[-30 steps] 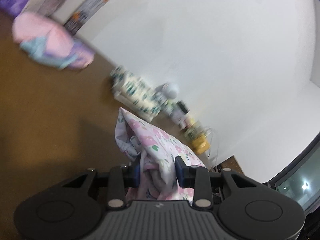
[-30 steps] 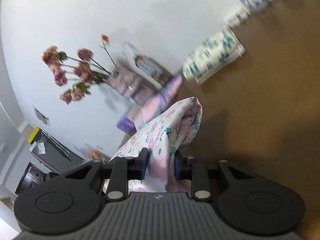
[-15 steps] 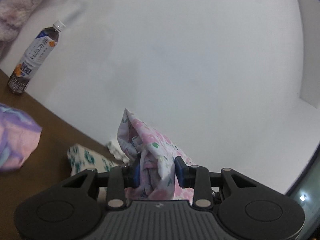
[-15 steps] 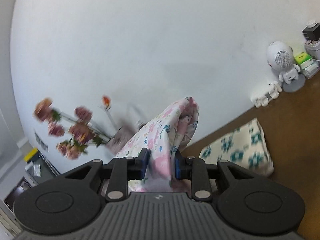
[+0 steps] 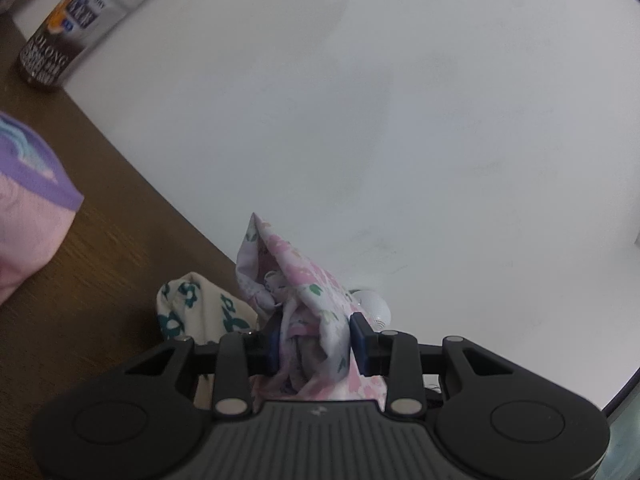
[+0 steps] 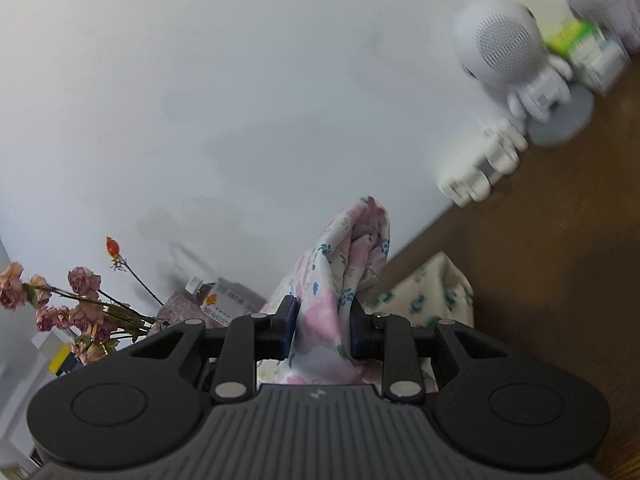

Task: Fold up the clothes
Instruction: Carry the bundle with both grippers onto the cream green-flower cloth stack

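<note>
A pink and white floral garment (image 5: pixel 296 280) is bunched between the blue pads of my left gripper (image 5: pixel 314 340), which is shut on it. The same floral garment (image 6: pixel 344 264) also stands up from my right gripper (image 6: pixel 322 326), shut on another part of it. Both grippers are raised above the brown table (image 5: pixel 100 280) and point toward the white wall. A folded cream cloth with teal flowers (image 5: pixel 196 304) lies on the table just beyond the left gripper, and the folded cream cloth (image 6: pixel 432 292) shows right of the right gripper too. How the garment hangs below the grippers is hidden.
A pink and purple folded garment (image 5: pixel 28 200) lies at the far left. A tea bottle (image 5: pixel 76 20) stands by the wall. A white round speaker figure (image 6: pixel 508 52), small white items (image 6: pixel 480 168) and a green box (image 6: pixel 584 48) line the wall; dried flowers (image 6: pixel 72 300) stand left.
Both grippers have carried the floral garment toward the wall; the table has slid out of the centre, the wall fills both views, and the bottle and white speaker loom larger. Both grips are unchanged.
</note>
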